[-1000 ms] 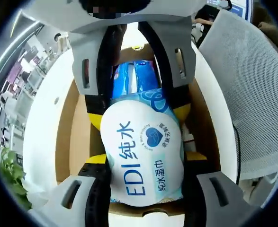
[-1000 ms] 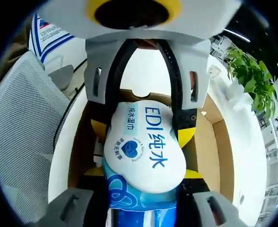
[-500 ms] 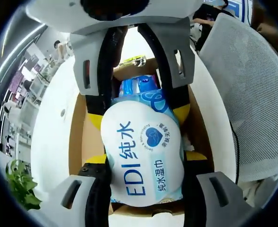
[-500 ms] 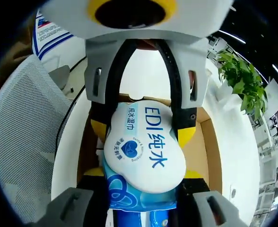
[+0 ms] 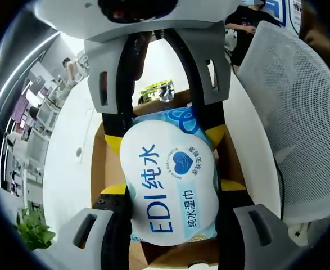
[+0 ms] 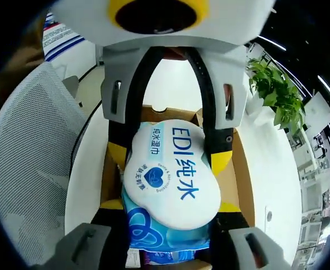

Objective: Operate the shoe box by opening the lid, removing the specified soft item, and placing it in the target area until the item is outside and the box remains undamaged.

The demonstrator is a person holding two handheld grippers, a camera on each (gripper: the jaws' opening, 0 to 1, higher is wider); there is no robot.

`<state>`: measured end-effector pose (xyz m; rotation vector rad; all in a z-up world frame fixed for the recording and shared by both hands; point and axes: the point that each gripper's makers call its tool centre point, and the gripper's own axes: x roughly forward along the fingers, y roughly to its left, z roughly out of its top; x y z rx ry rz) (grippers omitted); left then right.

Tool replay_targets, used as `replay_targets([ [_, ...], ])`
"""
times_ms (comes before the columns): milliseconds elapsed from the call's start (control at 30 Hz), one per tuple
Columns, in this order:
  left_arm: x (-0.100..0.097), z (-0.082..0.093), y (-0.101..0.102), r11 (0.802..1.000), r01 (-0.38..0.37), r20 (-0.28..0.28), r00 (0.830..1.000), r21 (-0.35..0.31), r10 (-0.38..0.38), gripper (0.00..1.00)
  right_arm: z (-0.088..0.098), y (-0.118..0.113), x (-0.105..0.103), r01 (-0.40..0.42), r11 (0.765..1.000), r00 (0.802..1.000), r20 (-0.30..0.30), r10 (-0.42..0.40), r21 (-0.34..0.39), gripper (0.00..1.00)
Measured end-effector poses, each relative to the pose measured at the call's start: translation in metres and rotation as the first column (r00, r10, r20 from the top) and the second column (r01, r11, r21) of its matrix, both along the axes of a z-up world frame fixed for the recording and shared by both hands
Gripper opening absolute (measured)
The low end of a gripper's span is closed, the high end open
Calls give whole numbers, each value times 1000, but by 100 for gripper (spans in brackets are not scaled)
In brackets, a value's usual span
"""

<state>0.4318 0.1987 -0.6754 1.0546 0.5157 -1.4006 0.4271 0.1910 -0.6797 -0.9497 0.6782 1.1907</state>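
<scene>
The pack of wet wipes (image 5: 169, 185) was held between both tools at once: the left hand-held gripper (image 5: 169, 188) pinched it from one end and the right hand-held gripper (image 6: 171, 185) from the opposite end, each with its jaws closed on the pack's sides. Probably two grips were used because the pack is soft and would sag or slip from one. It hung above the open shoe box (image 6: 240, 174), which stood on the white surface (image 6: 271, 185) beside a mesh chair (image 5: 299, 112). The long axis of the pack ran from one gripper to the other, along the length of the box, with its printed face upward.
</scene>
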Motion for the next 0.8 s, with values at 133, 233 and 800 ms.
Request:
replay_targets([
  [133, -3, 3, -10, 1000, 15, 6, 1000, -1, -15, 59, 3, -12, -3, 15, 1000, 1000, 6, -15, -3, 54],
  [233, -4, 6, -18, 1000, 28, 13, 1000, -5, -28, 59, 5, -18, -4, 28, 1000, 1000, 14, -28, -5, 54],
  [800, -16, 15, -67, 994, 112, 32, 993, -7, -112, 59, 15, -67, -16, 112, 994, 993, 33, -112, -7, 54],
])
